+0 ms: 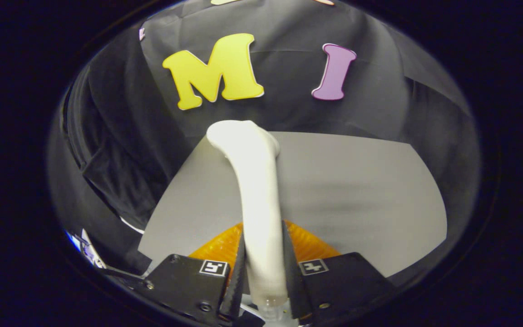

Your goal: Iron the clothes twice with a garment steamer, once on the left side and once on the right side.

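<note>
Gripper (pixel 263 268) clamped on the steamer (pixel 259 195), both fingers (pixel 238 277) pressing its handle from either side, low on the shaft near its base. Steamer is white, smooth plastic, matte; long axis runs straight ahead from the fingers and away, widening into a rounded head at the far end, head tipped slightly left. A clear bit shows at the very bottom of the handle, too small to tell what.

Just under and behind the fingers: orange garment (pixel 307 243), ribbed or pleated fabric, only a small wedge visible either side of the handle. It lies on a flat grey board (pixel 357 195), smooth, plain, which spreads out beyond the fingers.

Key relation: the clothes sit below and close in, nearer than the steamer head, which points past them over bare board. So head likely needs bringing down and back onto the fabric for a pass. Which side pass is in hand, cannot tell.

Beyond: black cloth wall, creased.
</note>
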